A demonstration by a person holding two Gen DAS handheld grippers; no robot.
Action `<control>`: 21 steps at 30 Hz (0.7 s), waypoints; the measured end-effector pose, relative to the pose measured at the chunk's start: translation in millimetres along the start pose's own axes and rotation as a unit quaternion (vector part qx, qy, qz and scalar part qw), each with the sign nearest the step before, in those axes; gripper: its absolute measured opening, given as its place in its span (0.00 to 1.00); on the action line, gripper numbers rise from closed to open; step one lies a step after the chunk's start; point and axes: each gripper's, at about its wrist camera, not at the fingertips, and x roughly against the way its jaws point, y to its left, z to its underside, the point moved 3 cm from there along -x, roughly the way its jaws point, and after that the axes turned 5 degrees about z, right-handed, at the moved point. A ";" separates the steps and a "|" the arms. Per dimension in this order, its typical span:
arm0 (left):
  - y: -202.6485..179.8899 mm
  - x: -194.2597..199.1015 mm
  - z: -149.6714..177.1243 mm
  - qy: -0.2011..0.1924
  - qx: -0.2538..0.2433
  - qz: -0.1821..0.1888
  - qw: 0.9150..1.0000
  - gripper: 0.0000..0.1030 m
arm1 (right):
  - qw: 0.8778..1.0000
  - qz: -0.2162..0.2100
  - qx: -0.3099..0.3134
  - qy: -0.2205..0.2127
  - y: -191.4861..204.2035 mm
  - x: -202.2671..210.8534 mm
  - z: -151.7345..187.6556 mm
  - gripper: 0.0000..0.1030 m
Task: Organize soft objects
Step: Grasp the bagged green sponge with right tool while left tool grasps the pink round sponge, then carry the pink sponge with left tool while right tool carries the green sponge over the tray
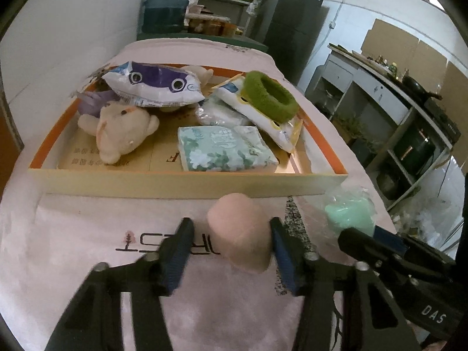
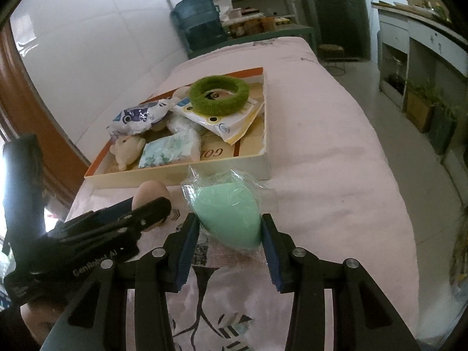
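A pink sponge (image 1: 238, 234) sits on the pink cloth just in front of the shallow cardboard box (image 1: 175, 181). My left gripper (image 1: 230, 223) straddles it: the right pad touches it and a gap shows at the left pad, so it is open. To its right, my right gripper (image 2: 230, 219) is shut on a green sponge (image 2: 228, 216) wrapped in clear plastic, with both pads against its sides. In the box lie a plush bear (image 1: 122, 134), a tissue pack (image 1: 222, 149), a green knitted ring (image 1: 270, 95) and plastic packets (image 1: 155, 84).
The pink cloth (image 2: 321, 146) covers the table, which drops off to tiled floor on the right. A blue water jug (image 2: 199, 20) and shelves stand behind the table. A white wall runs along the left and a counter (image 1: 389, 87) along the right.
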 end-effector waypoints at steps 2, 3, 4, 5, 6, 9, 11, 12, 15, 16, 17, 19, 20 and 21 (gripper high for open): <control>-1.2 2.1 0.5 -0.004 -0.002 0.005 1.000 0.41 | 1.000 0.000 -0.001 0.002 0.1 -1.4 0.8 0.43; -1.5 3.0 1.4 -0.005 -0.004 0.004 1.000 0.40 | 1.000 0.000 -0.002 0.003 0.0 -2.2 1.3 0.43; -1.7 3.8 2.1 -0.007 -0.005 0.005 1.000 0.40 | 1.000 0.000 -0.003 0.004 -0.1 -2.9 1.8 0.43; -1.2 4.7 2.7 -0.008 -0.003 0.007 1.000 0.40 | 1.000 0.000 -0.003 0.004 -0.1 -3.2 2.1 0.43; -0.6 4.6 1.8 -0.009 -0.001 0.010 1.000 0.40 | 1.000 0.000 -0.002 0.005 0.2 -3.2 2.5 0.43; 1.0 7.5 1.6 -0.012 0.006 0.018 1.000 0.39 | 1.000 0.000 -0.002 0.005 0.7 -3.1 3.0 0.43; 1.0 9.6 1.1 -0.014 0.005 0.020 1.000 0.39 | 1.000 0.001 -0.002 0.005 0.9 -3.2 3.1 0.43; 1.2 10.9 1.1 -0.016 0.005 0.021 1.000 0.39 | 1.000 0.001 -0.001 0.006 1.2 -3.2 3.2 0.43; 1.5 13.8 0.6 -0.019 0.006 0.023 1.000 0.39 | 1.000 0.001 -0.001 0.005 1.2 -3.3 3.1 0.43; 2.4 14.6 -0.1 -0.020 0.006 0.024 0.999 0.39 | 1.000 0.002 -0.001 0.005 1.0 -3.4 3.0 0.43; 2.9 16.0 -0.6 -0.022 0.007 0.025 0.999 0.39 | 1.000 0.002 0.000 0.005 1.2 -3.2 3.1 0.43; 4.0 18.7 -0.3 -0.024 0.009 0.027 0.999 0.39 | 1.000 0.002 0.001 0.004 1.7 -2.7 3.4 0.43; 4.7 19.8 -0.7 -0.025 0.010 0.027 0.999 0.39 | 1.000 0.002 0.001 0.004 2.5 -2.4 3.3 0.43; 5.2 21.5 -1.3 -0.027 0.011 0.028 0.999 0.39 | 1.000 0.003 0.002 0.003 3.2 -1.8 3.2 0.43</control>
